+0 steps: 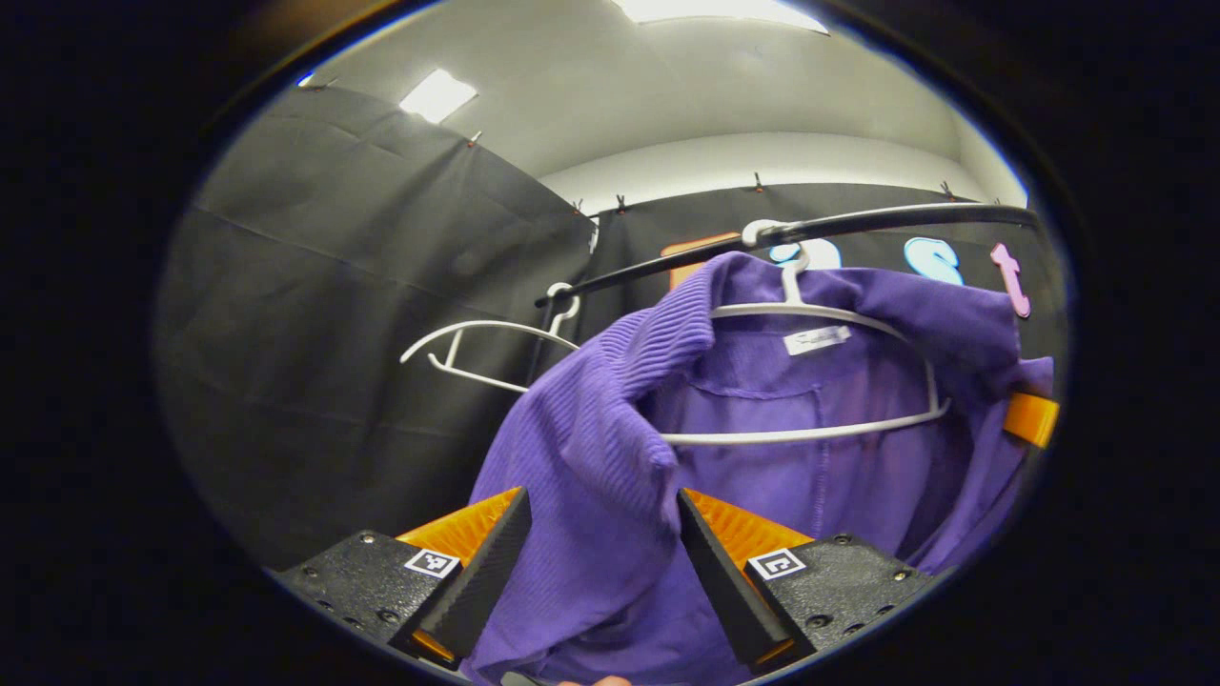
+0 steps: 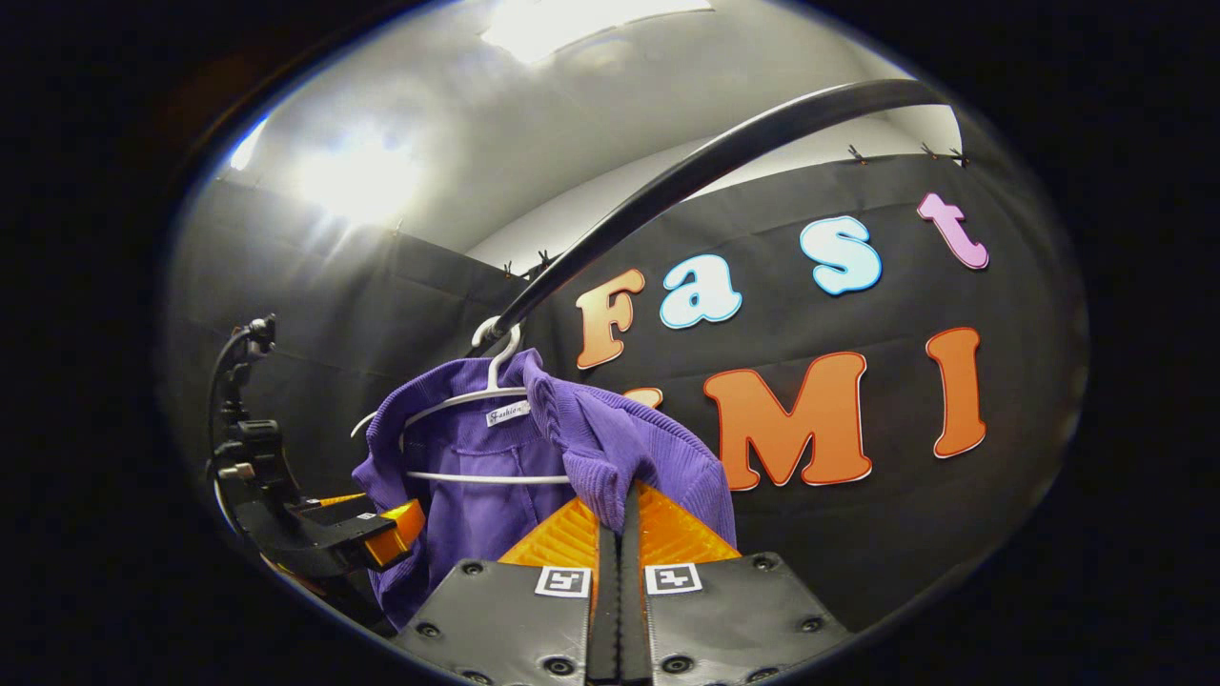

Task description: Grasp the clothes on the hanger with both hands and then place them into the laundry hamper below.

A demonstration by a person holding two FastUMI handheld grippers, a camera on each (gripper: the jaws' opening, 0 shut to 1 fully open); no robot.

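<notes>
Both gripper views close, looking upward, sharing purple garment (image 1: 610, 448) on white hanger (image 1: 820, 314)

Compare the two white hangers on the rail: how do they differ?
The near hanger carries the purple top; the far hanger is bare. The near hanger has claws at its top, the left claw open around one shoulder. The far hanger hangs apart from them. Both hook on the rail.

Recording booth, black cloth walls (image 1: 362, 314) clipped up, clothes rail (image 2: 686, 181), ceiling light panels (image 1: 437, 95)
</notes>
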